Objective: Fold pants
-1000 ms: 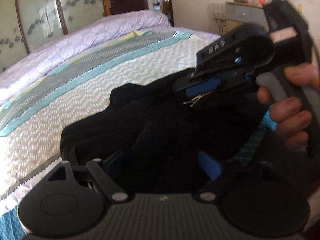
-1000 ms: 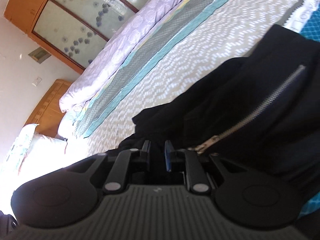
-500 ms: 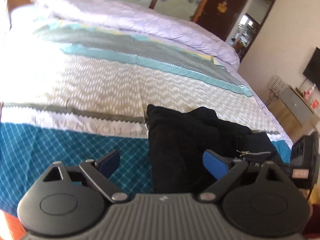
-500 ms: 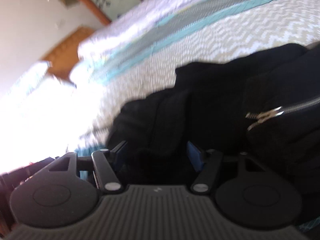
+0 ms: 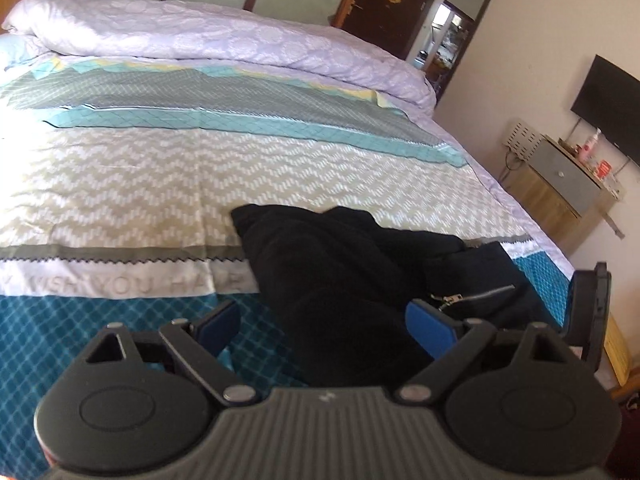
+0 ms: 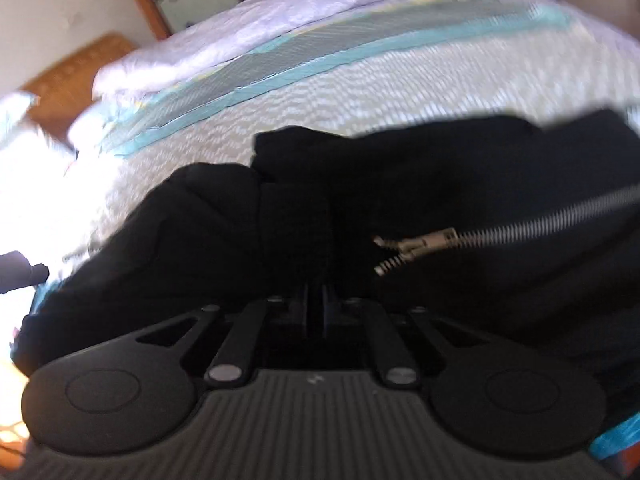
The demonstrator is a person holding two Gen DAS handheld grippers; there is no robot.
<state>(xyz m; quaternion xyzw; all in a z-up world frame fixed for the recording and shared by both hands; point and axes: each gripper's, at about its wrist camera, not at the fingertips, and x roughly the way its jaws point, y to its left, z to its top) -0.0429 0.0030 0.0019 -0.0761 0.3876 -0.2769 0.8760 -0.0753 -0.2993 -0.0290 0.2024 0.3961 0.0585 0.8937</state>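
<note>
- Right wrist view: the pants (image 6: 400,200) fill the middle and right of the frame, a black heap on the bed (image 6: 360,80), with one silver zipper (image 6: 500,236) running off to the right edge.
- The right gripper (image 6: 318,312) sits at the lower centre. Its jaws stood apart half a second ago with cloth between them and have just been closing; now the fingers meet on a ridge of the black fabric, so it is pinching the pants.
- In the left wrist view the pants (image 5: 340,280) lie in the lower middle, crossing from the white lettered band onto the dark blue part of the cover.
- The left gripper (image 5: 324,320) has its jaws spread wide, one blue pad on either side of the pants, neither one pressing. A second ago this view was tilted and mostly filled with the other gripper and a hand; now it is level and looks up the bed.
- My reading: one side is freshly gripped and the other is lined up to grab, so a lift or fold is about to start; the pants are still bunched.
- Count: one pair of pants, one zipper seen, two grippers, one bed, one pale quilt (image 5: 200,36) rolled along the top, one TV (image 5: 608,104) and one cabinet (image 5: 560,192) at the right.
</note>
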